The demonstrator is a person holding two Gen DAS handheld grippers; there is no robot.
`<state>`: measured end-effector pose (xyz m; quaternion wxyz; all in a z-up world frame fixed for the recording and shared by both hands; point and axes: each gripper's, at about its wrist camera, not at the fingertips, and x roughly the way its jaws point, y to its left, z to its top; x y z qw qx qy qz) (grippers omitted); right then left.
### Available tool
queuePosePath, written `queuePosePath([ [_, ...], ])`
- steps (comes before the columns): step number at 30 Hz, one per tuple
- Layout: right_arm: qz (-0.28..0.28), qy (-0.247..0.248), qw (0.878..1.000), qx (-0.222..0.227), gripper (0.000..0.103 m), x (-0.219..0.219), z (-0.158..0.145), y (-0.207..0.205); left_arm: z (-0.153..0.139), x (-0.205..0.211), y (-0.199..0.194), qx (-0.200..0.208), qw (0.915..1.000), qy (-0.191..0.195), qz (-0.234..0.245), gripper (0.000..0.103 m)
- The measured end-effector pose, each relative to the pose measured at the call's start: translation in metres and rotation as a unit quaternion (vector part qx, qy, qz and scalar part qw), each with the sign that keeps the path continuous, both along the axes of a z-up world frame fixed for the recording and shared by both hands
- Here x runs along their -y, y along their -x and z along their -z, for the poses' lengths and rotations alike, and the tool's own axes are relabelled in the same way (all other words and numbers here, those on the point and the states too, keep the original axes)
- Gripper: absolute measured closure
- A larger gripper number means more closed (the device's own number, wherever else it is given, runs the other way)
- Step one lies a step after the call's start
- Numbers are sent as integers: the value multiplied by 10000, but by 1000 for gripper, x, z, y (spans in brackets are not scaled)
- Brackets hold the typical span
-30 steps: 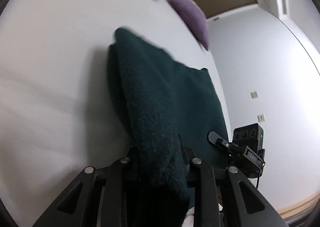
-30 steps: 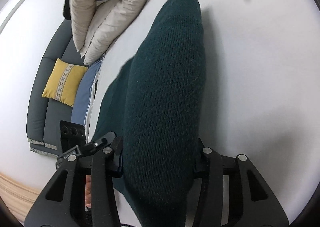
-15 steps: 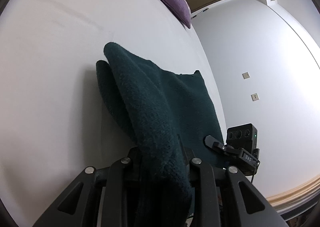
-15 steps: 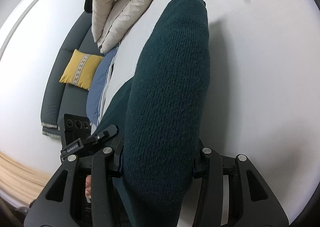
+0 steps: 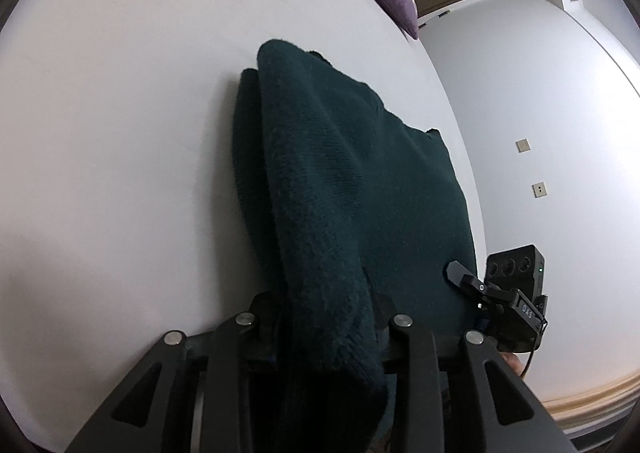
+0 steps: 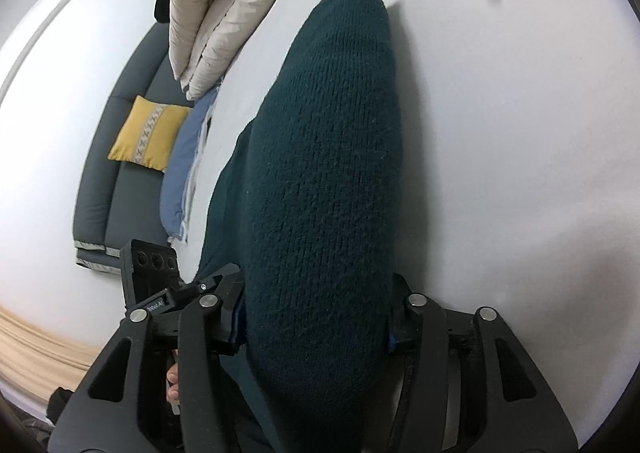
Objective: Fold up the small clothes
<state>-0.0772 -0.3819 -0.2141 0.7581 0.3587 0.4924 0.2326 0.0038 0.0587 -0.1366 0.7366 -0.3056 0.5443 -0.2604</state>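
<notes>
A dark green knitted sweater (image 5: 360, 173) lies on the white bed (image 5: 120, 133), with one layer folded over another. My left gripper (image 5: 324, 305) has a thick fold of it between its fingers; the jaws are opening, and the knit still fills the gap. In the right wrist view the sweater (image 6: 328, 133) bulges up between the fingers of my right gripper (image 6: 318, 301), whose jaws are also opening around the fold. Each gripper shows in the other's view: the right gripper (image 5: 496, 293) at the sweater's right edge, the left gripper (image 6: 180, 285) at its left.
A folded beige duvet (image 6: 216, 13) lies at the far end of the bed, with a blue cloth (image 6: 184, 173) beside it. A purple cushion (image 5: 384, 5) sits at the bed's far edge. A grey sofa (image 6: 100, 193) with a yellow cushion (image 6: 148, 133) stands beyond the bed.
Both grippers have travelled across the bed with the sweater's fold, away from the duvet and the purple cushion. The fold has sunk onto the layer below. Both pairs of fingers stand slightly wider.
</notes>
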Motion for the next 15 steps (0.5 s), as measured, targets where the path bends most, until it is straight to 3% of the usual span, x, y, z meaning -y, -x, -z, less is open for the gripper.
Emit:
queuePosePath([
  [8, 360, 348, 9987, 12, 51, 28, -15, 36, -10, 0, -5, 106, 9998, -87, -167, 60],
  [11, 513, 624, 9967, 50, 51, 48, -23, 60, -19, -9, -2, 262, 9988, -311, -281, 58],
  [15, 1049, 1524, 9826, 162, 51, 62, -52, 78, -45, -26, 4, 605, 9940, -626, -663, 57],
])
